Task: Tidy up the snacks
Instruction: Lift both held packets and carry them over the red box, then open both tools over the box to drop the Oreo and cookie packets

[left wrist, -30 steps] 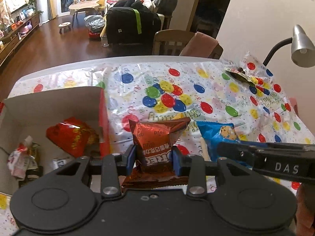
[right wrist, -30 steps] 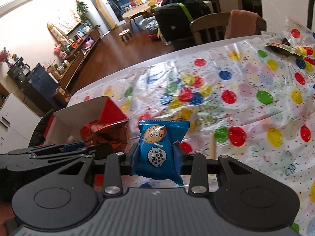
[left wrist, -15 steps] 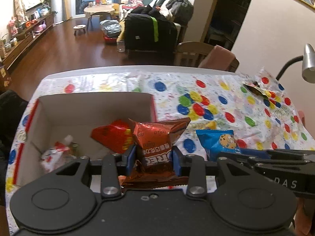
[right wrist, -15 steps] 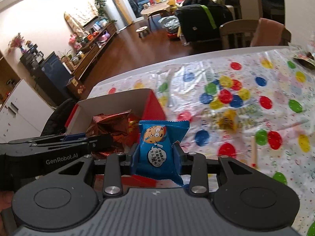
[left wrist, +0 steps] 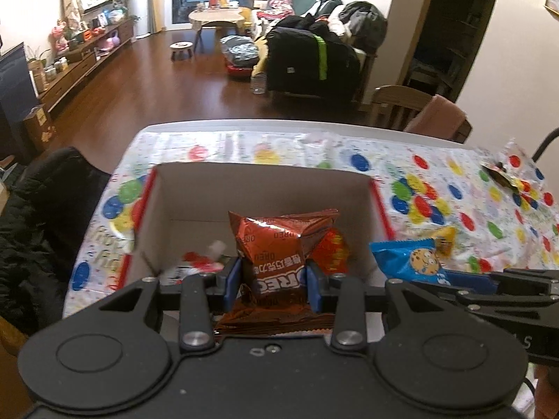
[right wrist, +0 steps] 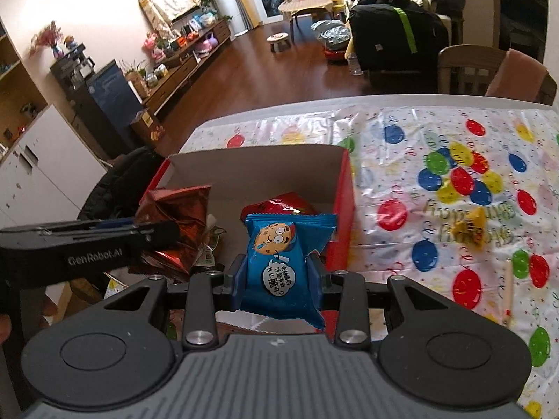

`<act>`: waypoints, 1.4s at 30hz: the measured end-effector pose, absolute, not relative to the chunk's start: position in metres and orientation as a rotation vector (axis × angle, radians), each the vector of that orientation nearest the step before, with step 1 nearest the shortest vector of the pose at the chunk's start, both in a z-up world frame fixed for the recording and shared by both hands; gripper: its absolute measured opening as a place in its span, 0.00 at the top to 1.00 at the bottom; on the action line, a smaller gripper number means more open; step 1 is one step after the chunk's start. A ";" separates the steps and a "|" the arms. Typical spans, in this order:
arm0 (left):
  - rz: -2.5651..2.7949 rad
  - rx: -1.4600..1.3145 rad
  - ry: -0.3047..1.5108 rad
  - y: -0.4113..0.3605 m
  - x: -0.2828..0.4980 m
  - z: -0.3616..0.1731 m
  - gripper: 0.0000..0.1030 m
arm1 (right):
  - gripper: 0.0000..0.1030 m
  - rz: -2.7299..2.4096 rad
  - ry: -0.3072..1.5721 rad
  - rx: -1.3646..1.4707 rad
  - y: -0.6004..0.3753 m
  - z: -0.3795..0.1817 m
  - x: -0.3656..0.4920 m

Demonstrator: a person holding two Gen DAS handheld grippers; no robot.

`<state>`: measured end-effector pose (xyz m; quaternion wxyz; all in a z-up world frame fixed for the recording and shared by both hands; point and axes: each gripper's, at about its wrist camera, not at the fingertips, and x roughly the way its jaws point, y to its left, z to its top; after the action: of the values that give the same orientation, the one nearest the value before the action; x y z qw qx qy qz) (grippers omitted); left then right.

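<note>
Above the open cardboard box (left wrist: 265,188), the left gripper (left wrist: 272,281) holds a brown Oreo packet (left wrist: 279,251), its fingers clenched on the packet's lower half so the puffed top stands upright over the box's middle. Beside it the right gripper (right wrist: 277,279) grips a blue cookie packet (right wrist: 283,262) the same way, hanging near the box's red right wall (right wrist: 344,209). Both packets look poised for dropping in. Inside the box lie a red snack bag (right wrist: 279,204) and some smaller wrappers. A small yellow wrapped snack (right wrist: 471,227) waits on the balloon-print worktop (right wrist: 436,132), well apart from the box, probably for a later trip.
</note>
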<state>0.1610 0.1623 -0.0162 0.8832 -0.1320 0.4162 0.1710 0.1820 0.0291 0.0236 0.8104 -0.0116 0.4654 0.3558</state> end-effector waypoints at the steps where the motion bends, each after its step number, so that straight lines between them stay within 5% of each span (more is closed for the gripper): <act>1: 0.364 -0.273 0.871 0.168 0.161 -0.018 0.65 | 0.66 0.758 0.996 -0.035 0.035 0.021 0.182; 37: 0.337 -0.178 1.009 0.229 0.219 -0.087 0.62 | 0.65 0.800 1.061 -0.246 0.137 -0.051 0.182; 39: 0.337 -0.183 1.009 0.229 0.219 -0.087 0.60 | 0.65 0.797 1.066 -0.235 0.138 -0.050 0.184; 42: 0.342 -0.175 1.009 0.227 0.219 -0.088 0.44 | 0.64 0.795 1.068 -0.225 0.137 -0.050 0.186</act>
<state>0.2186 0.2270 -0.0878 0.8578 -0.0833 0.4803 0.1628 0.1857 0.1365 -0.0500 0.7806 -0.1044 0.4943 0.3680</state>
